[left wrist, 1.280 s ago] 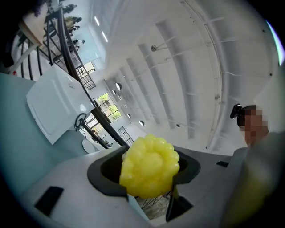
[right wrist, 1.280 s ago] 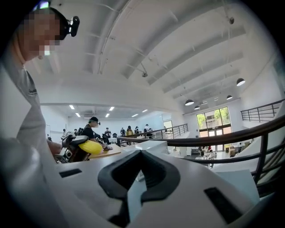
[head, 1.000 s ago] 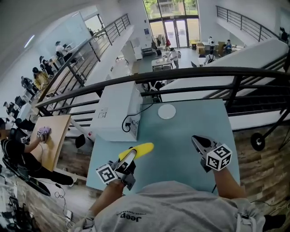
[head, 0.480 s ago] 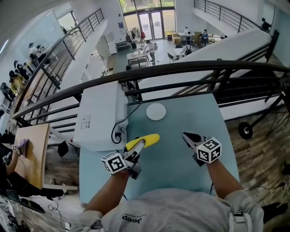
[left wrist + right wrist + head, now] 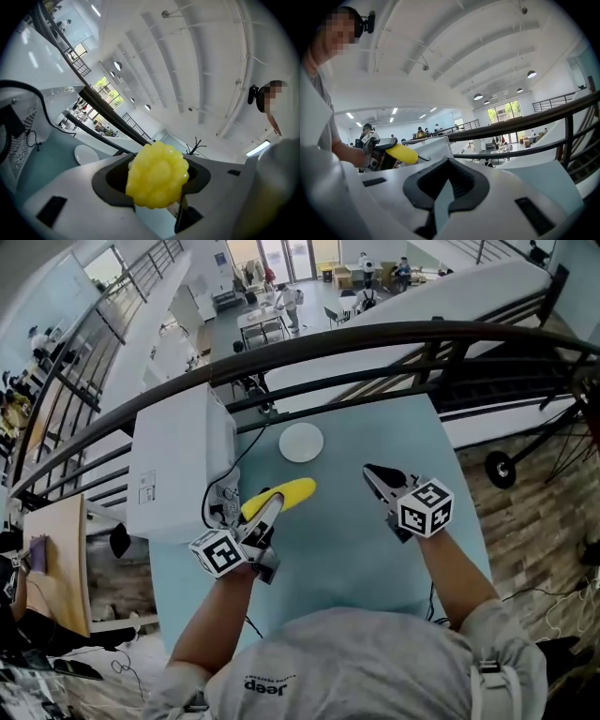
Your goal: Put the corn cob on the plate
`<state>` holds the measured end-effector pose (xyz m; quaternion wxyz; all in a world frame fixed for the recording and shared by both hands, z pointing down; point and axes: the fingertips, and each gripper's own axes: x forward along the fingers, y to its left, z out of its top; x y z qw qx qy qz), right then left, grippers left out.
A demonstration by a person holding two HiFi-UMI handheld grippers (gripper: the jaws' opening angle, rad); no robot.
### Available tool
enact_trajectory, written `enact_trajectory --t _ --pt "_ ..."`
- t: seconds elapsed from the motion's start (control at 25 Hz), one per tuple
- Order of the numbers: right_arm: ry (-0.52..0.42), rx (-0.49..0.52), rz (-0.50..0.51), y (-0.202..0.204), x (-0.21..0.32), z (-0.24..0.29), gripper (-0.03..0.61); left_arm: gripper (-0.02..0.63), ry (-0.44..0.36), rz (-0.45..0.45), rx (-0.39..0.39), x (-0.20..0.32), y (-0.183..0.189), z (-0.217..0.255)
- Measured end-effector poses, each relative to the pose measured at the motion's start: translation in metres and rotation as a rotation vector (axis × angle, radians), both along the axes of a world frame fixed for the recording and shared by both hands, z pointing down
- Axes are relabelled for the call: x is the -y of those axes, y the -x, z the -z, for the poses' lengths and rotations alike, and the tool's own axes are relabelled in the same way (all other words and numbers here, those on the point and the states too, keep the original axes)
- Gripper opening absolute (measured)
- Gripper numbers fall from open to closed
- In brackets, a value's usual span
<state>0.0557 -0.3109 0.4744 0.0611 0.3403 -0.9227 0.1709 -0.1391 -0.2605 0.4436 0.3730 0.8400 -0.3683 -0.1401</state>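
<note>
Corn cob [image 5: 292, 491] inside left gripper [image 5: 273, 502]

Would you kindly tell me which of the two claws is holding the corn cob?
The left claw, closed on the yellow corn cob; the right claw has nothing between its jaws.

The corn cob [image 5: 157, 174] in my left gripper [image 5: 266, 513] looks like glossy, knobbly yellow plastic. My jaw shells are smooth matt grey plastic. The table [image 5: 375, 549] is smooth matt teal; at twelve o'clock, the plate [image 5: 301, 442] looks smooth and white.
</note>
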Motion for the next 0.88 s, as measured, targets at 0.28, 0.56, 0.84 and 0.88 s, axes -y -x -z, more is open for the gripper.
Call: enact_trajectory --t 0.28,0.56,0.84,0.88 --pt "0.019 -0.001 0.007 -0.002 -0.001 -0.007 0.017 0.255 0.001 0.001 0.006 0.007 -0.003 -0.003" --pt "0.031 -0.021 0.018 0.005 0.014 -0.025 0.017 0.255 0.006 0.019 0.058 0.032 -0.005 -0.02" --pt "0.032 -0.04 0.02 0.009 0.05 -0.042 0.017 0.255 -0.007 0.056 0.087 0.077 -0.006 -0.038" --pt "0.03 -0.041 0.019 0.01 0.057 -0.044 0.017 0.255 -0.01 0.064 0.088 0.085 -0.006 -0.041"
